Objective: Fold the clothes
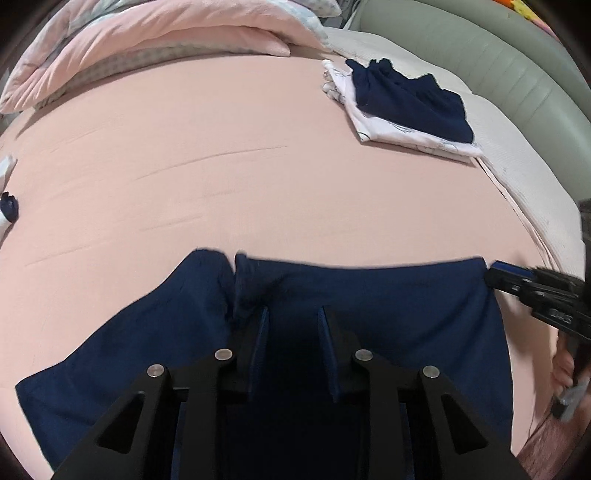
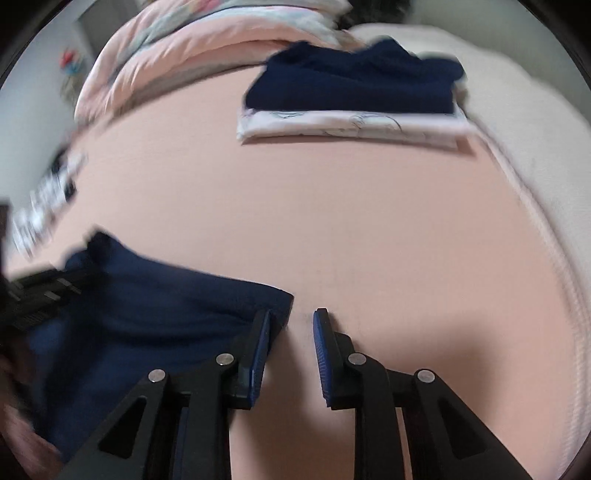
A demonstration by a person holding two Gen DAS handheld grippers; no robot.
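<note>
A dark navy garment [image 1: 388, 302] lies spread on the pink bed sheet [image 1: 221, 166], its far edge bunched near the middle. My left gripper [image 1: 293, 321] hovers over it, jaws a little apart, with only flat navy cloth showing in the gap. In the right wrist view my right gripper [image 2: 291, 325] stands at the navy garment's [image 2: 147, 314] right corner. Its left finger [image 2: 260, 343] touches the cloth edge, and bare sheet shows between the pads. The right gripper's tip [image 1: 495, 271] also shows at that corner in the left view. The left gripper [image 2: 44, 291] is a blur at the far left.
A folded navy piece [image 1: 406, 103] rests on a folded white printed one [image 1: 406, 142] at the far right of the bed. A pink quilt [image 1: 147, 33] is heaped at the back. Beyond lies a grey-green padded edge [image 1: 498, 55]. A small dark and white item [image 1: 8, 206] sits at the left rim.
</note>
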